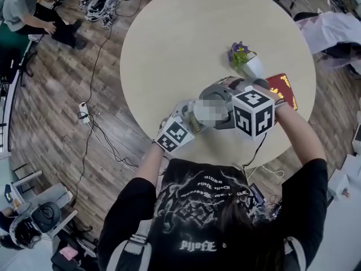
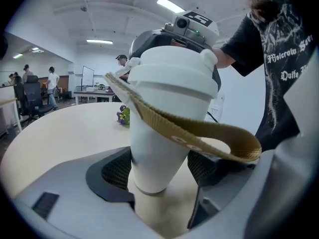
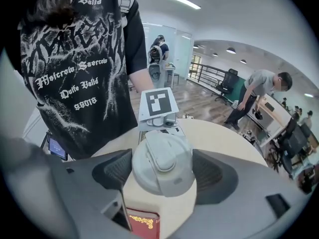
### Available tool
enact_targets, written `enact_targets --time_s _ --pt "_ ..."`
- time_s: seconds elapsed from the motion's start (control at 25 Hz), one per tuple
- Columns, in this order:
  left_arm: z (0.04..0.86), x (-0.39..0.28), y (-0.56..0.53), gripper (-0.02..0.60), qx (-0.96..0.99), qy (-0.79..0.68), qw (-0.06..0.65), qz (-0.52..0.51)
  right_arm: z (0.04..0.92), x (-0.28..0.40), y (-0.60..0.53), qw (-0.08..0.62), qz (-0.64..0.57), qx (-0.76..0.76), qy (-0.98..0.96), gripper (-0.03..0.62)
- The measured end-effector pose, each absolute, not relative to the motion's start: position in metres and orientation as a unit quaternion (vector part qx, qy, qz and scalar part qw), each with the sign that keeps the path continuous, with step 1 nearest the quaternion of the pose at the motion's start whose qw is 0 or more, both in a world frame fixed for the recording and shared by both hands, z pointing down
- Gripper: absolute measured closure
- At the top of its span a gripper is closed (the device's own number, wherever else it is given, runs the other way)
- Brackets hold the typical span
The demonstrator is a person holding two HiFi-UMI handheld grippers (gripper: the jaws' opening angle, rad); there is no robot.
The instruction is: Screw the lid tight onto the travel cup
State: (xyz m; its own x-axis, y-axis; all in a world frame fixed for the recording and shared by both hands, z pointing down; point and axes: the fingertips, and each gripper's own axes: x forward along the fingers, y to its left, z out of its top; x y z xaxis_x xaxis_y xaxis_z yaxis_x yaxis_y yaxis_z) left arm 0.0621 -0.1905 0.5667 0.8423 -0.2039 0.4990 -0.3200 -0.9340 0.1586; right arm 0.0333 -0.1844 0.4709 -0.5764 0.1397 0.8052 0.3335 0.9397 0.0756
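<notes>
Lid (image 3: 162,161) is sitting on the travel cup (image 2: 152,148) by the near edge of the bench (image 2: 55,133); I cannot tell whether the cup's base is resting on it. My left tool (image 2: 159,171) is clamping the cup's tapered lower wall. My right tool (image 3: 160,169) is gripping the lid from above, 2 pads on its rim. I am judging the twist risky: the smooth taper could slip, a tilted lid could cross-thread, and the woven strap (image 2: 199,133) could snag.
</notes>
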Motion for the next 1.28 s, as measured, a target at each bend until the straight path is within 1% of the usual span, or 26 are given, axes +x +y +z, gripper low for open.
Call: enact_targets --time_s 0.24,0.48,0.84,1.28 --pt "0.569 0.063 -0.190 0.206 0.953 -0.138 0.123 0.239 0.470 0.032 -0.188 0.432 -0.064 -0.043 -0.899 0.210" --pt "0.571 0.060 -0.188 0.206 0.953 -0.146 0.126 0.234 0.467 0.029 -0.191 0.398 -0.015 0.069 -0.915 0.210" --pt "0.572 0.059 -0.187 0.206 0.951 -0.161 0.129 0.229 0.464 0.031 -0.193 0.313 0.038 0.254 -0.914 0.212" --pt "0.576 0.061 -0.184 0.206 0.948 -0.180 0.131 0.227 0.457 0.037 -0.195 0.220 0.049 0.447 -0.865 0.210"
